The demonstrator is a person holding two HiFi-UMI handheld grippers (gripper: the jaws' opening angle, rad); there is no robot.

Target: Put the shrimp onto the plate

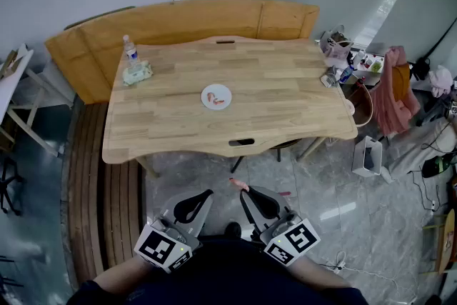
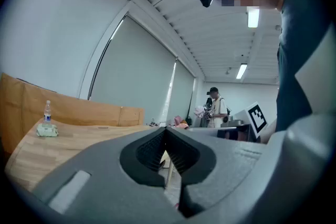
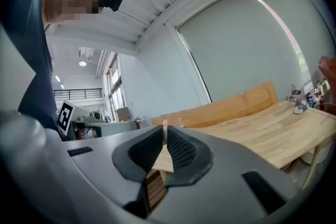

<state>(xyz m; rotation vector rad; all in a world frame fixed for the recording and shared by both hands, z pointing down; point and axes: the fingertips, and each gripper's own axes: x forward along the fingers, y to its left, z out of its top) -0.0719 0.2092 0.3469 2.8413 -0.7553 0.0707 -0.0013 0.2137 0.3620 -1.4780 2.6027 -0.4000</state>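
surface: light wooden bench [image 1: 285, 103] | is carrying: small white round plate [image 1: 216, 96] mid-top | sitting at far-left corner: clear plastic bottle [image 1: 130, 50], pale green pack [image 1: 136, 73]

Left gripper [image 1: 208, 193] and right gripper [image 1: 244, 192] sit low by the torso, side by side, pointing about level. Left's jaws are pressed together, empty. Right's pinching a pink shrimp [image 1: 238, 183] at the tips.

Plate [image 1: 216, 96] at centre of table [image 1: 285, 118]; bottle [image 1: 130, 50] at its upper left; bench [image 1: 214, 18] behind. Left gripper [image 1: 208, 191] and right gripper [image 1: 243, 191] side by side, lower centre of frame, shrimp [image 1: 238, 183] at the right one's tip.
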